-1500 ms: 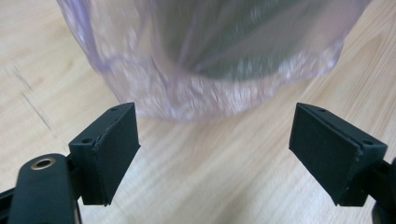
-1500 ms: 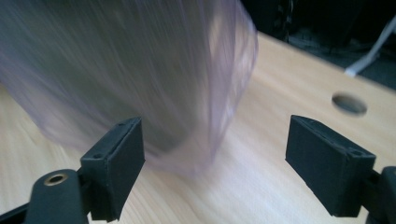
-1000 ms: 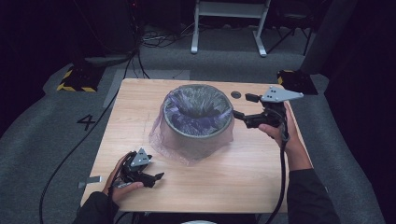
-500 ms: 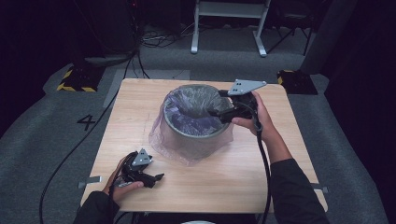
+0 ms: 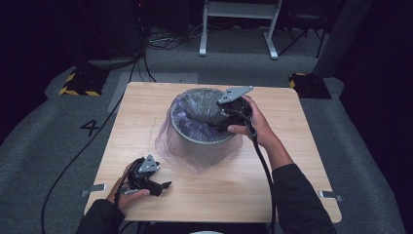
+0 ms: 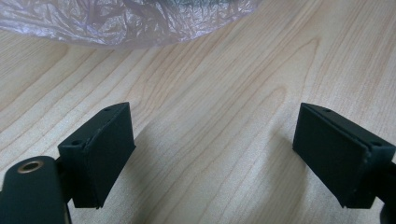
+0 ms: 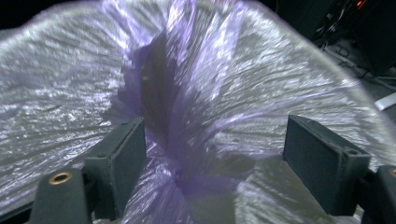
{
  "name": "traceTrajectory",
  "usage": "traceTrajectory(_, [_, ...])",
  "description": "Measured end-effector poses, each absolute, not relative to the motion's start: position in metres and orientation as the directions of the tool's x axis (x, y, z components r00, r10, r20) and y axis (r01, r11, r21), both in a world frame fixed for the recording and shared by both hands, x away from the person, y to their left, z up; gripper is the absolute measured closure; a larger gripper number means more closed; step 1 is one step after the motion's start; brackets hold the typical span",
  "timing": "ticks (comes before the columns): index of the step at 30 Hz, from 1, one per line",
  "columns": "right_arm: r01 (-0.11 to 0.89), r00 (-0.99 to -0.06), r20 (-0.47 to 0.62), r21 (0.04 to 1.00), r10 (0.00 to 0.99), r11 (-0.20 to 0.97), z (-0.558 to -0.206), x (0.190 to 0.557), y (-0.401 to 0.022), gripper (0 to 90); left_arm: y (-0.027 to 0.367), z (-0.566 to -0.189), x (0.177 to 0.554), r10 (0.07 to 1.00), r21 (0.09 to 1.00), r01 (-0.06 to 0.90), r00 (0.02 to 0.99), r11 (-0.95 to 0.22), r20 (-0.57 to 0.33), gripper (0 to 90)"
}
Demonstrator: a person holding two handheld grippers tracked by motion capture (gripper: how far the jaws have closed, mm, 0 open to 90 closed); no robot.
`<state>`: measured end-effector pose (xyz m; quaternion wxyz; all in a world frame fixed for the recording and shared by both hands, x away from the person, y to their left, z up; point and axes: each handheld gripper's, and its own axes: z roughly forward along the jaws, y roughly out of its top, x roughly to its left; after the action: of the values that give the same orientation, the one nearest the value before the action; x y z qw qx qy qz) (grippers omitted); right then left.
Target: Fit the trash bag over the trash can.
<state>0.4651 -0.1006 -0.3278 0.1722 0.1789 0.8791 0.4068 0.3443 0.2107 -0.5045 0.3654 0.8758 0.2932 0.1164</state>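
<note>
We are looking at a grey round bin [image 5: 202, 131] lined with a thin purple plastic bag [image 5: 187, 117]; it is standing near the middle of the tabletop [image 5: 292, 146], a little toward the far edge. The bag is spilling over the rim and draping down the bin's outside, and its loose hem is lying crumpled on the wood on the near and left sides.

Our right tongs [image 5: 218, 119] are hanging over the right part of the bin's mouth, pointing in toward its middle. In the right gripper view the bag [image 7: 196, 116] is bunching up in folds between the two black jaws, which are standing wide apart: the film is brushing the inner face of the left jaw, while the right jaw is standing clear of it. So these tongs are released, gripping nothing, with plastic in the gap. The cable is trailing from them back along the forearm toward the near edge.

Our left tongs [image 5: 163, 186] are resting low at the near left corner of the tabletop, well apart from the bin. In the left gripper view their jaws are spread wide over bare wood [image 6: 219, 116], released and carrying nothing, and the crumpled hem of the bag [image 6: 121, 21] is lying just beyond them, at the top of that view.
</note>
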Motion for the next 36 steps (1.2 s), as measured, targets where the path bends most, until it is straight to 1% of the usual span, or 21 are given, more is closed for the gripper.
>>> traceTrajectory(5, [0.176, -0.886, -0.17, 0.738, 0.432, 0.651, -0.331, 0.467, -0.097, 21.6, 0.21, -0.504, 0.345, 0.596, 0.706, 0.428, 0.803, -0.565, -0.009, 11.6])
traceTrajectory(9, [0.209, -0.883, -0.169, 0.692, 0.437, 0.691, -0.333, 0.471, -0.095, 21.6, 0.21, -0.504, 0.345, 0.597, 0.706, 0.428, 0.802, -0.565, -0.009, 11.5])
traceTrajectory(11, [0.21, -0.886, -0.178, 0.669, 0.429, 0.713, -0.333, 0.472, -0.093, 21.6, 0.21, -0.504, 0.345, 0.597, 0.706, 0.428, 0.802, -0.564, -0.009, 11.5])
traceTrajectory(14, [0.222, -0.891, -0.186, 0.615, 0.413, 0.757, -0.334, 0.473, -0.088, 21.4, 0.21, -0.504, 0.345, 0.596, 0.706, 0.427, 0.803, -0.565, -0.009, 11.5])
traceTrajectory(17, [0.221, -0.895, -0.194, 0.589, 0.402, 0.778, -0.335, 0.475, -0.086, 21.7, 0.21, -0.504, 0.345, 0.596, 0.706, 0.427, 0.803, -0.565, -0.009, 11.5])
traceTrajectory(24, [0.287, -0.89, -0.191, 0.47, 0.414, 0.835, -0.337, 0.477, -0.077, 21.5, 0.21, -0.505, 0.345, 0.596, 0.707, 0.427, 0.803, -0.564, -0.01, 11.5])
traceTrajectory(25, [0.287, -0.884, -0.209, 0.464, 0.418, 0.838, -0.337, 0.477, -0.075, 21.5, 0.21, -0.505, 0.345, 0.596, 0.706, 0.427, 0.803, -0.564, -0.009, 11.5])
traceTrajectory(28, [0.285, -0.882, -0.218, 0.463, 0.419, 0.84, -0.337, 0.478, -0.074, 21.2, 0.21, -0.504, 0.345, 0.596, 0.706, 0.427, 0.803, -0.565, -0.009, 11.5])
traceTrajectory(36, [0.264, -0.866, -0.21, 0.579, 0.454, 0.771, -0.332, 0.472, -0.082, 20.4, 0.21, -0.505, 0.345, 0.596, 0.706, 0.427, 0.803, -0.564, -0.01, 11.5])
